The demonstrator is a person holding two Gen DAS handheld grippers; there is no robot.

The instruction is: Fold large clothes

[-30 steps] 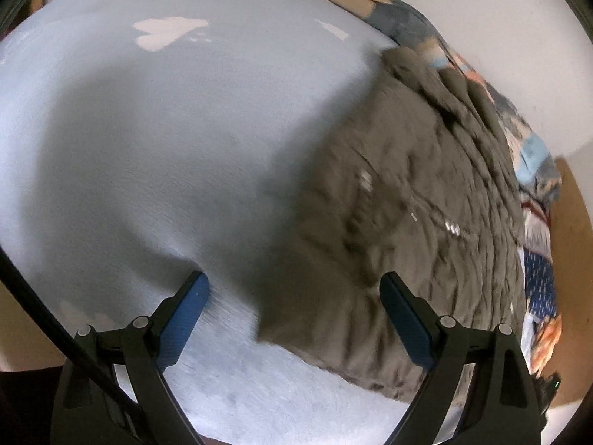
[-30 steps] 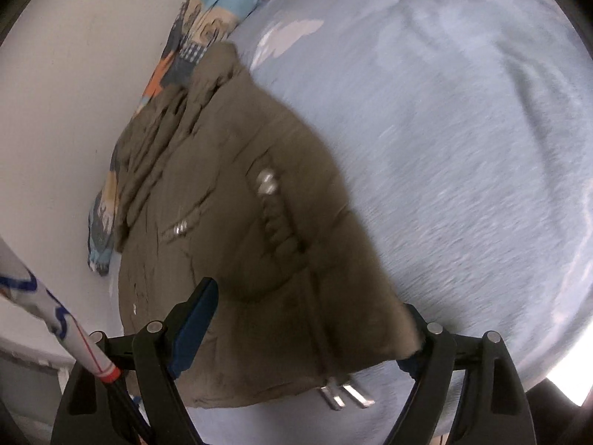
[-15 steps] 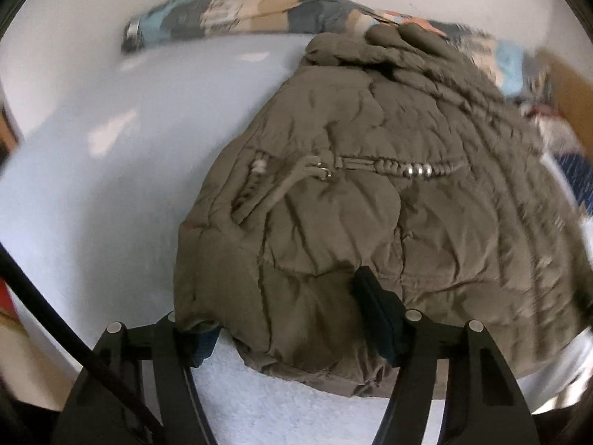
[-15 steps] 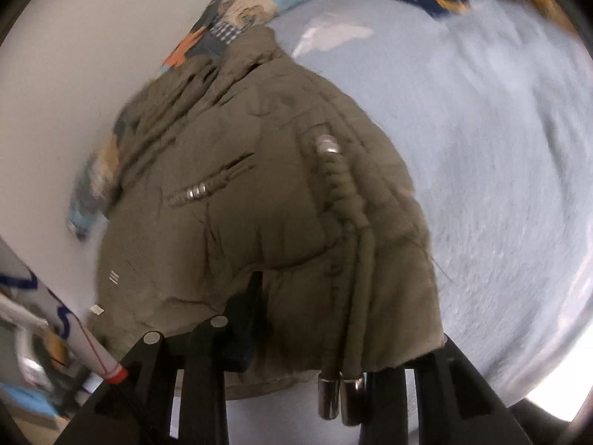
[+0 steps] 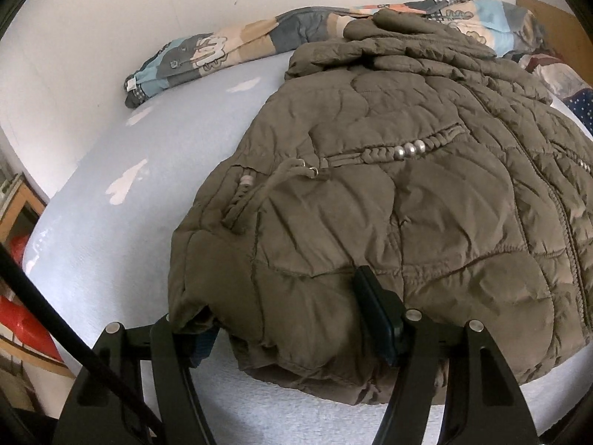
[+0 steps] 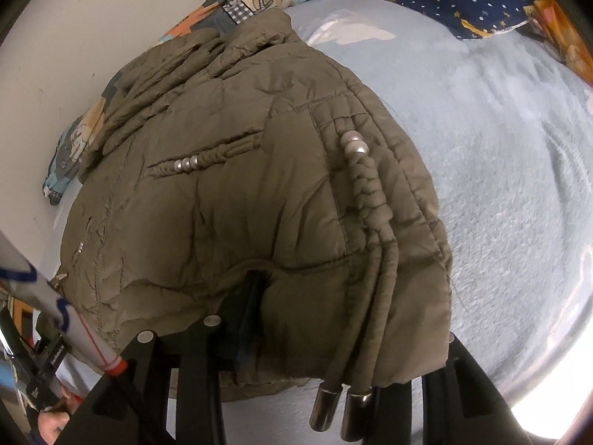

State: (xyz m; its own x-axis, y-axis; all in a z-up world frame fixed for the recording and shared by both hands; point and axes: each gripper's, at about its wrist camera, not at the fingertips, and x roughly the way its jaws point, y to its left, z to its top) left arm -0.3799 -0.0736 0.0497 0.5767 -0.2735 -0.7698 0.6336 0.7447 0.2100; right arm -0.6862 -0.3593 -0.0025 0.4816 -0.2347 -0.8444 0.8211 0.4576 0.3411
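Observation:
An olive-brown quilted jacket (image 5: 389, 193) lies folded on a pale blue bed (image 5: 111, 230). It has braided cords with silver beads. My left gripper (image 5: 292, 319) is shut on the jacket's near left hem corner, fabric bunched between its jaws. In the right wrist view the same jacket (image 6: 241, 193) fills the middle. My right gripper (image 6: 344, 330) is shut on the near right hem corner. Two drawcords with metal tips (image 6: 337, 408) hang over the hem there. The right finger of the right gripper is hidden behind the fabric.
A patterned quilt (image 5: 229, 48) lies bunched along the white wall behind the jacket. A dark blue star-print pillow (image 6: 467, 3) sits at the bed's far right. Wooden furniture and a red item (image 5: 18, 319) stand beside the bed on the left.
Both grippers moved in from open above the bed and closed on the jacket's near hem corners. The jacket now sits closer and lower in both views.

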